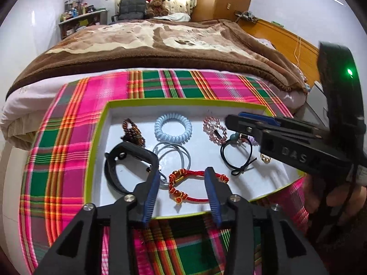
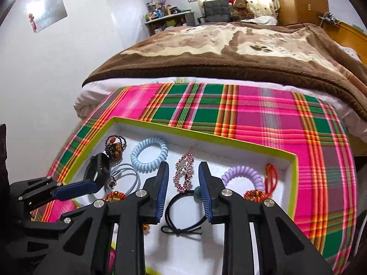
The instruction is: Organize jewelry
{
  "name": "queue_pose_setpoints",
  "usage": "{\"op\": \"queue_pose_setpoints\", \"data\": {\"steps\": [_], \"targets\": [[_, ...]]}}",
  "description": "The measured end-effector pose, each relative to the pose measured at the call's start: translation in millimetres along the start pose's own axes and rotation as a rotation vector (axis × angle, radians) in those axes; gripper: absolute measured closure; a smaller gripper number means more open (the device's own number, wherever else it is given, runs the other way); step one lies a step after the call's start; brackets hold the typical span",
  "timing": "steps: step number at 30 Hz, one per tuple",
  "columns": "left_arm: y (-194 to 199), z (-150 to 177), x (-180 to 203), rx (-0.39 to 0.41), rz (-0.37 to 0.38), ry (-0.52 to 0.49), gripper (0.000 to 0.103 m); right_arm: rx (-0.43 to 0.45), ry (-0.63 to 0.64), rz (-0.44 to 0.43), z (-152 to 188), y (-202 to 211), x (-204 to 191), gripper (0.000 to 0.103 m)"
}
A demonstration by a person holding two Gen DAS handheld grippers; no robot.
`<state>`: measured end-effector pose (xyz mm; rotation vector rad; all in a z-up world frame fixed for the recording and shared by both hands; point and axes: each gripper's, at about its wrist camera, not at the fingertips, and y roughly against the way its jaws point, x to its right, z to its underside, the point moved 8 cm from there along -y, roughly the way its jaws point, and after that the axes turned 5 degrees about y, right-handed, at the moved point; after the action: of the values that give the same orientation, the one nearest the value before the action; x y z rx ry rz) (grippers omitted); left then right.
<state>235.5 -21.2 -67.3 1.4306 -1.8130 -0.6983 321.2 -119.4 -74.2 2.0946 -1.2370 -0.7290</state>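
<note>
A white tray with a lime rim [image 1: 98, 135] [image 2: 291, 178] lies on a plaid cloth and holds jewelry. My left gripper [image 1: 182, 174] is open above a red cord bracelet [image 1: 195, 173], next to a black watch band [image 1: 114, 167] and grey loops [image 1: 183, 153]. My right gripper [image 2: 183, 167] is open over a pink bead bracelet [image 2: 184, 171] and a black hair tie [image 2: 183, 215]; it also shows in the left wrist view [image 1: 231, 120]. A blue coil tie [image 1: 173, 127] [image 2: 149, 154], a brown bead bracelet [image 1: 133, 130] [image 2: 115, 147], a purple coil tie [image 2: 244, 177] and a red chain [image 2: 270, 178] lie in the tray.
The plaid cloth [image 1: 68, 142] [image 2: 263, 119] covers the foot of a bed with a brown blanket [image 1: 149, 45]. A wooden headboard [image 1: 286, 39] runs along the right. A shelf, a chair and a teddy bear [image 2: 239, 6] stand far behind.
</note>
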Motion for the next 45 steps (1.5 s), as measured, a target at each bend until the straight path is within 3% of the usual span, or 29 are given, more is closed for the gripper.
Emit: {"op": "queue_pose_setpoints", "data": {"steps": [8,11,13,16,26,45], "targets": [[26,3,-11,0.077,-0.111,0.042,0.054,0.057,-0.015,0.073,15,40,-2,0.073],[37,4,-9,0.128,-0.168,0.015,0.054,0.081,-0.017,0.095,27,55,-6,0.051],[44,7,-8,0.138,-0.156,0.025,0.054,0.089,-0.016,0.103,33,62,-11,0.051],[52,10,-10,0.161,-0.207,0.028,0.054,0.106,-0.015,0.148,43,74,-15,0.051],[69,28,-13,0.2,-0.259,0.04,0.054,0.122,-0.038,0.226,72,99,-23,0.051],[80,46,-13,0.209,-0.285,0.068,0.054,0.146,-0.075,0.246,87,115,-26,0.051]]}}
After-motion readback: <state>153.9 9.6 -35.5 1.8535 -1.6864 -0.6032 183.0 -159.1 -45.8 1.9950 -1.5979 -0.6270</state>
